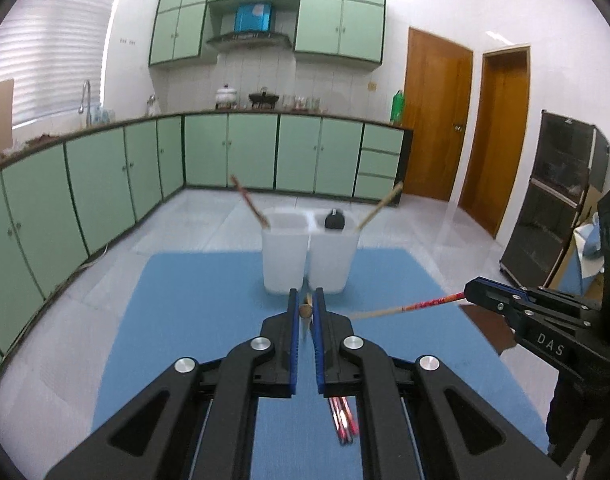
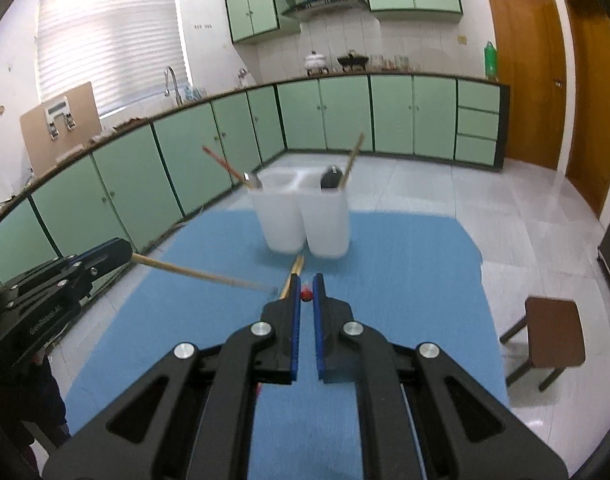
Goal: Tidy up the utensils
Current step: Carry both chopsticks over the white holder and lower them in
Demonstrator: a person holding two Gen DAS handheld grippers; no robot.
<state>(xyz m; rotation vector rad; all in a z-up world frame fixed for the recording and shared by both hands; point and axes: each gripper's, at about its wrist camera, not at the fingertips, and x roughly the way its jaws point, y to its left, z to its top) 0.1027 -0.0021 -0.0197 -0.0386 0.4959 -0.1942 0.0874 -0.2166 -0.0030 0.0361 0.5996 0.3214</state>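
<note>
My left gripper [image 1: 306,300] is shut on a plain wooden chopstick [image 1: 305,309], seen end-on here and as a long pale stick [image 2: 205,274] in the right wrist view. My right gripper [image 2: 306,285] is shut on a red patterned chopstick [image 1: 429,303], whose red end [image 2: 306,295] shows between the pads. Both grippers hover above the blue mat [image 1: 193,312]. Ahead stand two translucent white holders. The left holder [image 1: 285,256] has a reddish chopstick [image 1: 249,200] in it. The right holder [image 1: 332,260] has a black-handled utensil [image 1: 335,220] and a wooden chopstick [image 1: 379,204].
Red chopsticks [image 1: 343,420] lie on the mat under my left gripper, and wooden chopsticks [image 2: 297,268] lie in front of the holders. A brown stool [image 2: 553,332] stands off the mat's right side. Green cabinets line the far walls.
</note>
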